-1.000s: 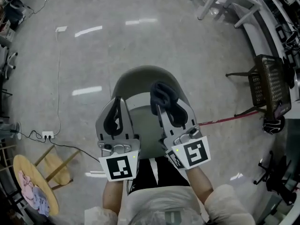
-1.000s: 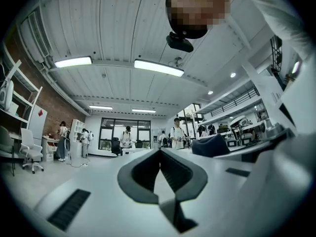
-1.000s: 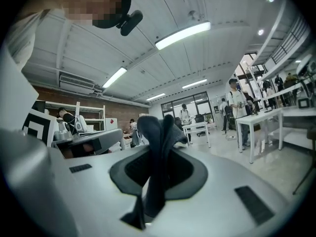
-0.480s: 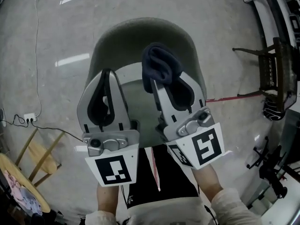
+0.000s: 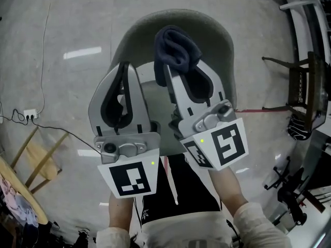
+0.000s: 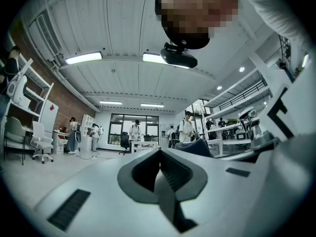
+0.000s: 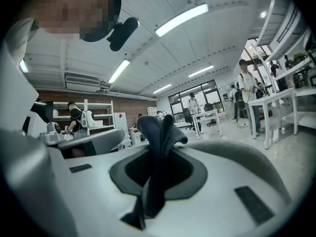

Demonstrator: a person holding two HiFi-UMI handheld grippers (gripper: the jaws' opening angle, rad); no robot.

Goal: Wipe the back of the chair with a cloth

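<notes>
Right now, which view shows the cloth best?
The right gripper view: the dark cloth stands pinched between the right gripper's jaws, its bunched end poking past them. The head view shows only that bunched end over the chair. The left gripper view catches just a dark sliver at the right, probably the cloth.

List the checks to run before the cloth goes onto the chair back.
1. Cloth clamped in the right gripper: ok, jaws shut on it.
2. Enough cloth past the jaws to wipe with: ok, a bunched wad sticks out beyond them.
3. Left gripper empty: ok, jaws together with nothing between.
4. Cloth touching the chair back: cannot tell from overhead.
5. Floor cable out of the way: ok, it lies left of the chair, apart from it.
</notes>
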